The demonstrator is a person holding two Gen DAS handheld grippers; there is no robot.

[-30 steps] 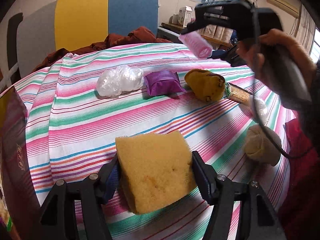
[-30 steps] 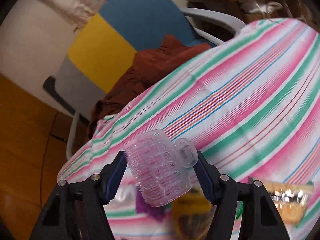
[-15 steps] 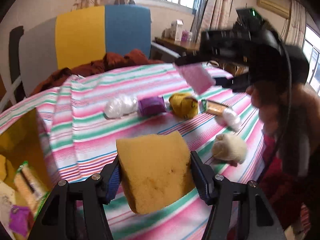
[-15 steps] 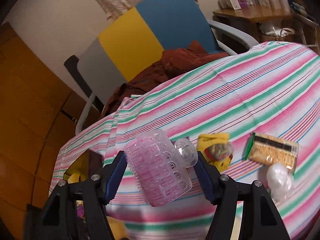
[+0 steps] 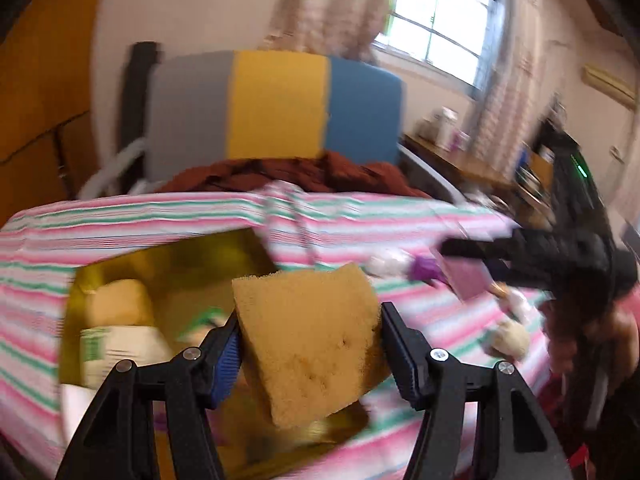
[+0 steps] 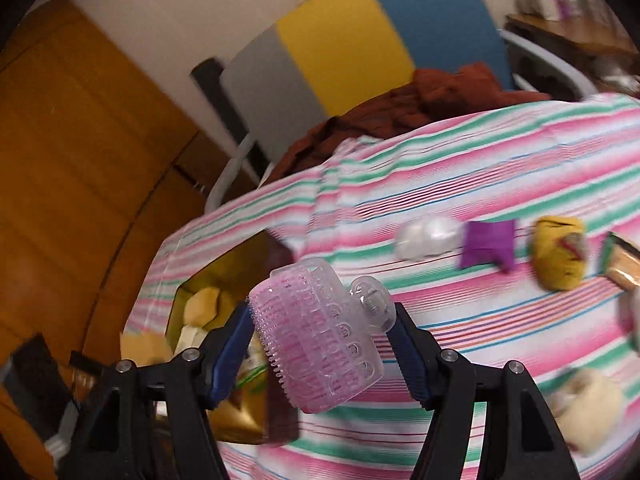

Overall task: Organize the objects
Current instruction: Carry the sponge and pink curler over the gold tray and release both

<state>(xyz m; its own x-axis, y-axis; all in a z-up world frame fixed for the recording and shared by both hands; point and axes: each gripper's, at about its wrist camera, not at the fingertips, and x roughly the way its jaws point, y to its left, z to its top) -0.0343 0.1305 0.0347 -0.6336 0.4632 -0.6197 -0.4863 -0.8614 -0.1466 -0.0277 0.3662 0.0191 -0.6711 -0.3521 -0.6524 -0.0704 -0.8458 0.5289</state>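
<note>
Landmark: the gold box (image 5: 168, 264), open-topped on the striped bench (image 5: 120, 216); every place below is told from it.
Left hand-held gripper (image 5: 308, 344): clamped on a yellow sponge (image 5: 312, 340), held across its sides so the soft block hangs free below the pads. It hangs over the box's open top, toward the near rim.
Right hand-held gripper (image 6: 322, 340): clamped on a pink hair roller (image 6: 320, 340) with a clear clip end. It is off the box's right wall, above the bench and not over the opening.
Likely reason for the hold: each tool carries one item, so two things can reach the box in one trip; that is my reading, not something shown.
Box contents: a pale yellow lump (image 5: 120, 300) and a white and green packet (image 5: 116, 348) lie inside; the rest is blurred.
Remaining items: a white plastic wad (image 6: 428, 236), a purple pouch (image 6: 488, 244), a yellow bundle (image 6: 558, 252) and a cream ball (image 6: 588, 400) lie on the bench, well apart from the box on its right.
Beyond the box: a grey, yellow and blue chair back (image 5: 276, 104) with brown cloth (image 5: 304, 172) heaped at its base.
Step in hand: the sponge looks ready to drop in; the roller needs carrying further left.
Risk: a release too near the rim could bounce the sponge out.
</note>
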